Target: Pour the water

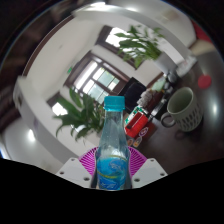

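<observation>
A clear water bottle [112, 145] with a blue cap and blue label stands upright between my fingers, and my gripper [112, 166] is shut on it, the magenta pads [90, 160] pressing its sides at label height. The whole view is tilted. A pale green mug [182, 108] with a handle sits beyond and to the right of the bottle on the dark table [205, 135]. The lower part of the bottle is hidden below the fingers.
A red can [138, 126] stands just right of the bottle, between it and the mug. Green potted plants [80, 115] are behind the bottle, more foliage [140, 42] farther off. A window [97, 75] and room walls show in the background.
</observation>
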A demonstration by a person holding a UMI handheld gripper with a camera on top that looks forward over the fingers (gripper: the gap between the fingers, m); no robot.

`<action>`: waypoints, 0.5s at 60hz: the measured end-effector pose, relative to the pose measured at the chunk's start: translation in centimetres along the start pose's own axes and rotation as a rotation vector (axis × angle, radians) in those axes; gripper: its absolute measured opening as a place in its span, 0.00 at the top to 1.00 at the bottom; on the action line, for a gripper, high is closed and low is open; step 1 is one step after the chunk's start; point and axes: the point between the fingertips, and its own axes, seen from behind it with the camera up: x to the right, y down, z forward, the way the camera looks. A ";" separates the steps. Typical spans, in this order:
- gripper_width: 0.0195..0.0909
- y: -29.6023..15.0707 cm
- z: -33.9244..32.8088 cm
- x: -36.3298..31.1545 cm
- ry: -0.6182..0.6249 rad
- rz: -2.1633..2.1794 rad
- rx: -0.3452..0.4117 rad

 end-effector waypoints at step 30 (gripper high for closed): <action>0.72 -10.3 3.6 4.1 -0.165 0.997 0.228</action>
